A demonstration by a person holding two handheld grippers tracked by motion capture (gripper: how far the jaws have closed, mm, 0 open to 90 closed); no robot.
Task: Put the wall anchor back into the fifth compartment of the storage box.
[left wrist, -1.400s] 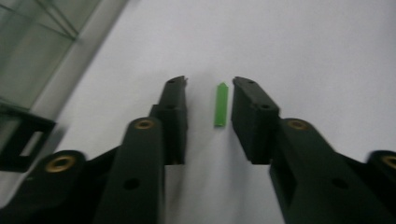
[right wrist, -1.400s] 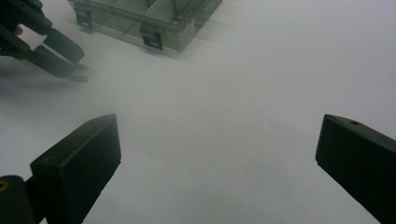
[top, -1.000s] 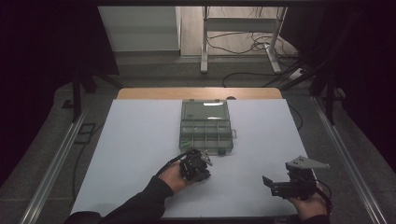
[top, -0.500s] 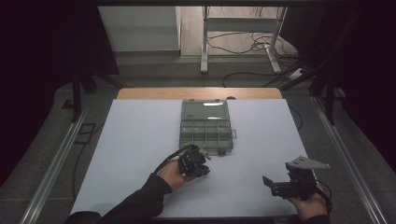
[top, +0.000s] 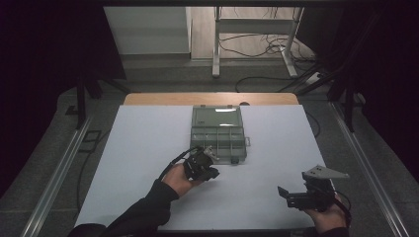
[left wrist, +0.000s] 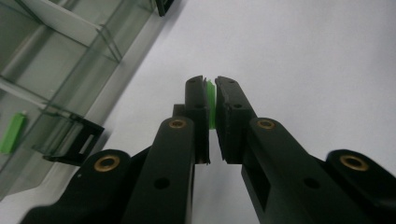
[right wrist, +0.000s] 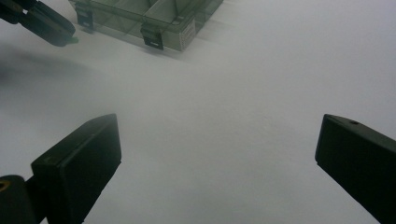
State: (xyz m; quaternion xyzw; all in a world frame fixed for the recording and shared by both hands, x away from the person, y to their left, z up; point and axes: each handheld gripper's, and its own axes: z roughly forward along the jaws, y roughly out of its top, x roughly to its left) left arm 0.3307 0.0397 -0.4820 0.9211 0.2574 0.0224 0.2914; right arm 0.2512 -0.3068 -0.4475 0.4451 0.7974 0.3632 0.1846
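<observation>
My left tool (top: pixel 201 165) has drifted slightly nearer the organizer box (top: pixel 218 132), just ahead. Its own view: clamped on a green piece (left wrist: pixel 210 100), box at left. My right tool (right wrist: pixel 219 154) gapes apart, box farther ahead.

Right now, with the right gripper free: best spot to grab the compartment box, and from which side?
Take the compartment box by its near wall, beside the black latches, coming in low from the person's side. That wall faces the open right gripper across bare table; the box lies flat and is probably too wide to span. The left gripper holds a green piece.
</observation>
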